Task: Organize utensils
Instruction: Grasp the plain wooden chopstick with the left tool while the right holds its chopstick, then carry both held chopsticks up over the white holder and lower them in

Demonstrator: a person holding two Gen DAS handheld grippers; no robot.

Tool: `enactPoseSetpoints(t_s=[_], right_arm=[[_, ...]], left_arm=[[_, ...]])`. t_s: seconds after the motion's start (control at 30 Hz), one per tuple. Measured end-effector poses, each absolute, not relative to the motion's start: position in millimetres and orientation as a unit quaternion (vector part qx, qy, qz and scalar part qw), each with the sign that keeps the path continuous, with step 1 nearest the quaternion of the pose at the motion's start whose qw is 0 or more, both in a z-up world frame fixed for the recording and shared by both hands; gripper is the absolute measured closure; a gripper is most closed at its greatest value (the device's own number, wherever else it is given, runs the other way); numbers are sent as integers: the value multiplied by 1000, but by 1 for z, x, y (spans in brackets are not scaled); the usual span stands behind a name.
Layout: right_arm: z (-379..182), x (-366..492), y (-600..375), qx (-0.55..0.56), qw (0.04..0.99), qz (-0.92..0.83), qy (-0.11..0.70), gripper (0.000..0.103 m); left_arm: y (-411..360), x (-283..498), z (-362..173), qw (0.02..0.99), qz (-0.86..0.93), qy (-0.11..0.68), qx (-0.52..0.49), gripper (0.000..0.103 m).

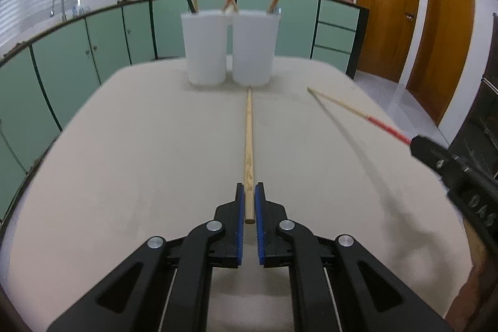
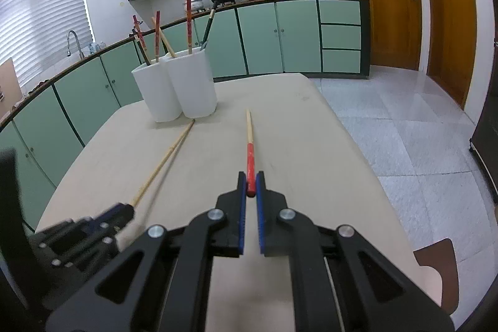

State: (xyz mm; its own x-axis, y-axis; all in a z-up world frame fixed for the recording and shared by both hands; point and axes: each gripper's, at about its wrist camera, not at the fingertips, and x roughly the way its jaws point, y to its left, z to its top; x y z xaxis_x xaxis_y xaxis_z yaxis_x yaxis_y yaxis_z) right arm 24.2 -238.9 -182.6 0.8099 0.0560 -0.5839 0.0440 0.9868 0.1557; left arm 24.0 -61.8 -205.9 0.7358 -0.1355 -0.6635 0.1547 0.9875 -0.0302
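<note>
My left gripper [image 1: 249, 192] is shut on the thick end of a plain wooden chopstick [image 1: 248, 142], which points straight ahead toward two white holders [image 1: 230, 49]. My right gripper [image 2: 251, 180] is shut on the red end of a red-handled chopstick [image 2: 249, 145], whose pale tip points forward above the table. In the left wrist view the right gripper [image 1: 418, 145] and its chopstick [image 1: 348, 109] show at the right. In the right wrist view the left gripper [image 2: 129, 209] and the wooden chopstick [image 2: 165, 161] show at the lower left. Both holders [image 2: 177, 86] carry several upright utensils.
The beige table [image 1: 140, 145] has rounded edges. Green kitchen cabinets [image 1: 77, 52] run behind it, with a sink tap [image 1: 59, 2] at the left and wooden doors [image 1: 442, 30] at the right. A chair back [image 2: 439, 266] shows at the table's near right corner above tiled floor [image 2: 404, 126].
</note>
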Motion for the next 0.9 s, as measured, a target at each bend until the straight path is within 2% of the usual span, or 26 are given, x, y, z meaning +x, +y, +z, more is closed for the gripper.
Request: enactPoseSetpoints(t_s=[0.43, 0.9], right_arm=[[-166, 23, -234, 77, 952, 6, 296, 98], [-105, 33, -241, 75, 962, 35, 261, 98]], left_arm=[[-52, 17, -161, 949, -77, 305, 12, 96], [-35, 34, -90, 962, -87, 257, -13, 96]])
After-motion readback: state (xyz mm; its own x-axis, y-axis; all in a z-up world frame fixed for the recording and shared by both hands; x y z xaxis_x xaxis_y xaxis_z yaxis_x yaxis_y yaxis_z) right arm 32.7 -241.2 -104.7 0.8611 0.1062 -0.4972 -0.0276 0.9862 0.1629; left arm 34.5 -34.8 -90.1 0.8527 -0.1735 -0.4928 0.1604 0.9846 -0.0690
